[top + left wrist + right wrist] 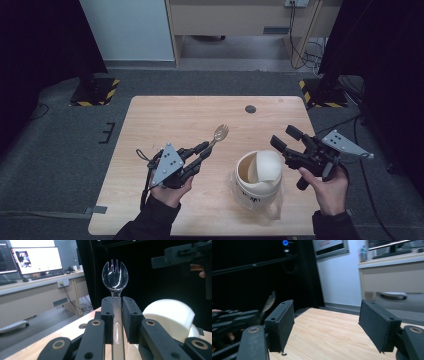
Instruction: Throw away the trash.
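High view first: my left claw is clamped shut on the handle of a clear plastic spork, whose head points toward the far edge of the tabletop, raised over its middle; my right claw stands wide open with nothing between its jaws, near the right edge, just beside a cream tub that sits toward the near edge with its lid tipped up out of the mouth.

Left gripper view shows the spork upright between the pads, handle running straight down the gap, tines up; the tub lies beyond it to the right.

I judge the spork light, thin and glossy, so it may slip or twist if the grip slackens, and it would likely snap if bent hard; the flat handle, where I have it, is the sensible hold, never the bowl. The tub looks light and thin-walled, and seems to rest on a clear film or bag; I would take it by the rim or steady its side, gently.

Dark printing shows on the tub's front, too small for me to read; I see no brand on the spork.
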The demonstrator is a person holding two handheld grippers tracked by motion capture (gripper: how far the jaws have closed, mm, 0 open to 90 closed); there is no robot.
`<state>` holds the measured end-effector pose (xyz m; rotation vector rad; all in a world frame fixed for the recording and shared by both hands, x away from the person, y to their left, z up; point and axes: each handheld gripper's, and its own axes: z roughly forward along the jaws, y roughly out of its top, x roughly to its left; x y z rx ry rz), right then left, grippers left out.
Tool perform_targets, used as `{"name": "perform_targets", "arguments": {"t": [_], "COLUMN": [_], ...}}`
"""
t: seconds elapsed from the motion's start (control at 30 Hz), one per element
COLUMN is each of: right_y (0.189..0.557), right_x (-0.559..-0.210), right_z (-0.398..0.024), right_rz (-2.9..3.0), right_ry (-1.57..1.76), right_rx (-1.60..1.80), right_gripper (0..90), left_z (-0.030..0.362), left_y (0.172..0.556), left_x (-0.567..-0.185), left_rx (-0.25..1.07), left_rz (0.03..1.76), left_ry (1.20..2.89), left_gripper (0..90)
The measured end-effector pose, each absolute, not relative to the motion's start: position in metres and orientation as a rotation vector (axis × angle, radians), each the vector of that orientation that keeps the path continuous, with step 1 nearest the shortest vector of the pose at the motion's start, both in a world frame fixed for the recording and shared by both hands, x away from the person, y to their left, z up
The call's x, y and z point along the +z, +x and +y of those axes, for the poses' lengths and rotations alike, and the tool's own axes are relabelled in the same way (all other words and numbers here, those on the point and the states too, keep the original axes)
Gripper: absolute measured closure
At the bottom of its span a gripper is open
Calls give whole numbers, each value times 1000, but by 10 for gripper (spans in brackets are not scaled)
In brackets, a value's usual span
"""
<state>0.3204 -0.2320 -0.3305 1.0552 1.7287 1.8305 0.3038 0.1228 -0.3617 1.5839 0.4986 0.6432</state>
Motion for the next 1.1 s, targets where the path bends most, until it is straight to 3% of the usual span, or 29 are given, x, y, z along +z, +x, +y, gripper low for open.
{"name": "perform_targets", "arguments": {"t": [0.57, 0.83, 1.0, 1.1], "right_y": [313, 314, 312, 311], "right_x": [-331, -339, -342, -342], "right_z": [-187, -181, -178, -178], "right_rz": [1816, 1871, 1894, 1907], "right_ry": [942, 978, 979, 983], "right_rx": [1944, 2009, 2014, 2044], "right_gripper": [392, 563, 759, 824], "left_z": [83, 69, 66, 67], "left_y": [295, 289, 289, 289], "left_x": [-365, -368, -369, -370], "left_rx": [624, 639, 615, 582], "left_rz": [400, 369, 373, 384], "left_ry": [1636, 1627, 1634, 1632], "left_gripper": [795, 795, 795, 794]}}
